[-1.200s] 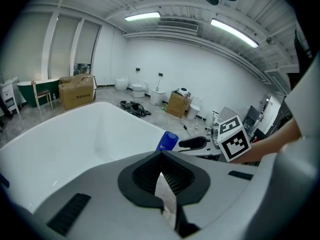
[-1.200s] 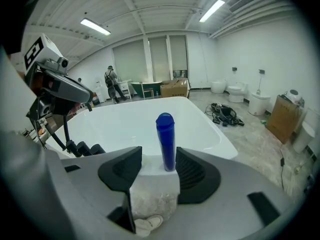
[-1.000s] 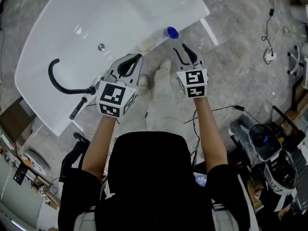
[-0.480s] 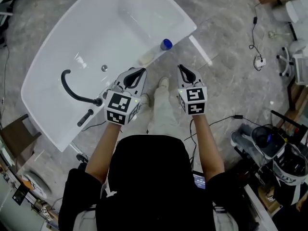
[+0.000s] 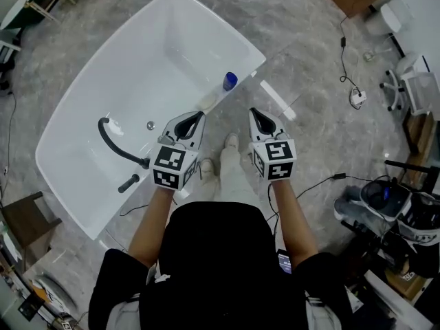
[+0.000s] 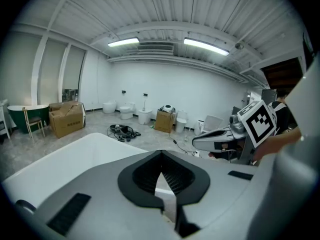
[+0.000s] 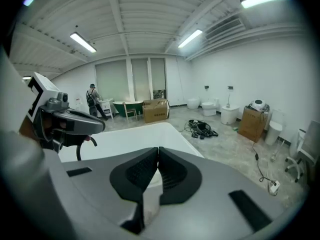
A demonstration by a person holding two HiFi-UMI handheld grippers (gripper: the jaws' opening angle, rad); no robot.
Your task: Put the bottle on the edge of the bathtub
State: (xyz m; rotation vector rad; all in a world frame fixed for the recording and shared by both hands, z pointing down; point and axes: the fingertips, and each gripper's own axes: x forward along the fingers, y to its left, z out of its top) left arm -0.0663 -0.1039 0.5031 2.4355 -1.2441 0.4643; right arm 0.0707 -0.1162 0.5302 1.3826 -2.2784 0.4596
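Bottle [image 5: 229, 81] upright on tub [image 5: 137, 67] rim, upper center. L gripper [image 5: 198, 117] & R gripper [image 5: 254, 113] below it, well apart. L jaws together, R jaws just closing to touching, both empty. Black faucet [image 5: 108, 137] at tub's left.

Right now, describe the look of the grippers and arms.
Both the left gripper and right gripper have light grey bodies, black ribbed jaws tapering to a point, and a white cube with black square markers. The person wears a black short-sleeved top.
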